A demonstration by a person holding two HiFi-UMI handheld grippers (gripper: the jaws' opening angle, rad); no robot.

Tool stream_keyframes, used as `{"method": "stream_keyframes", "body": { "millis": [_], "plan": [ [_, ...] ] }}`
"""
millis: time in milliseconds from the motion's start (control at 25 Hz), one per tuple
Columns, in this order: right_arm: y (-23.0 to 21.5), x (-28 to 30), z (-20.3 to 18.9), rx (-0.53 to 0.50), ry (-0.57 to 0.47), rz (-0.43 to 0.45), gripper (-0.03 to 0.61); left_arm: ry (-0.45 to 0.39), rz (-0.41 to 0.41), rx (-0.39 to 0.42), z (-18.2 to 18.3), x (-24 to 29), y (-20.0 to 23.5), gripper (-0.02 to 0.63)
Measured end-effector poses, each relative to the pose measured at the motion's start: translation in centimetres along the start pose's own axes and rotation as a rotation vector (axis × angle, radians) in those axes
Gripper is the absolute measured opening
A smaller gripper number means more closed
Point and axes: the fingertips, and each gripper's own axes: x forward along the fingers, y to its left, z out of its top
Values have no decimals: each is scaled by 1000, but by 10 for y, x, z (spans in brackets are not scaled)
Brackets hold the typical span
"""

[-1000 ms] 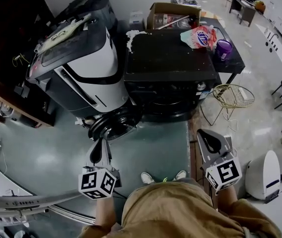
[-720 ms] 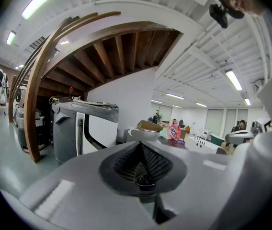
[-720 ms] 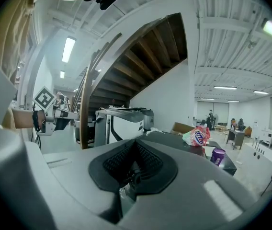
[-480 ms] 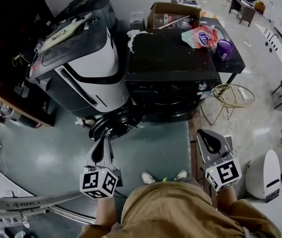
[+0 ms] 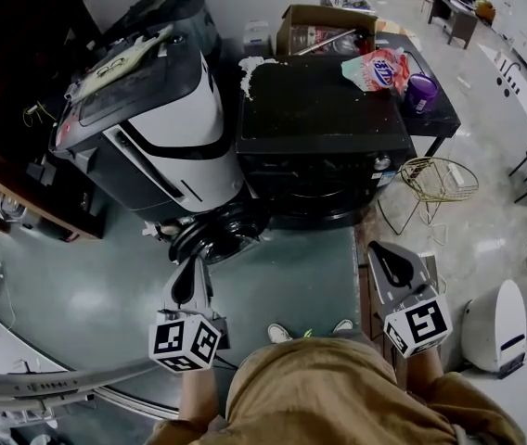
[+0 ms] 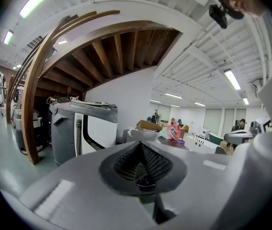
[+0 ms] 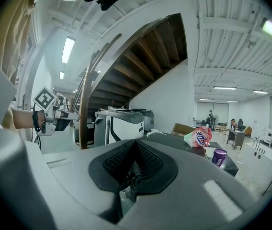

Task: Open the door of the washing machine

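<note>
Washer: a black front-loading washing machine (image 5: 324,128) was seen at mid scene, on the far side of the green floor (image 5: 282,276).
Door: its round black glass door (image 5: 219,233) was swung out at the machine's near left corner.
Left gripper: the left gripper (image 5: 192,265) was held just near of the door, jaws pressed together on nothing; contact with the door could not be told.
Right gripper: the right gripper (image 5: 381,253) was held well to the right, jaws likewise closed and empty.
Machine top: a pink detergent bag (image 5: 375,68) and a purple cup (image 5: 418,91) were set at its far right.
Left neighbour: a grey-and-white appliance (image 5: 152,119) stood just beside.
Right floor: a gold wire basket (image 5: 435,179) was placed near the machine.
</note>
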Motion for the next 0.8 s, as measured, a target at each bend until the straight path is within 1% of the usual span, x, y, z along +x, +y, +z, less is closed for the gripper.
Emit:
{"method": "stream_keyframes", "body": {
  "millis": [440,800],
  "plan": [
    [0,1,2,-9,2,-14,5,-3,-31,-10,4,10,-3,61],
    [-7,-10,-1,-4,21,-38,5,3,-75,-12,4,17,-22,61]
  ]
}}
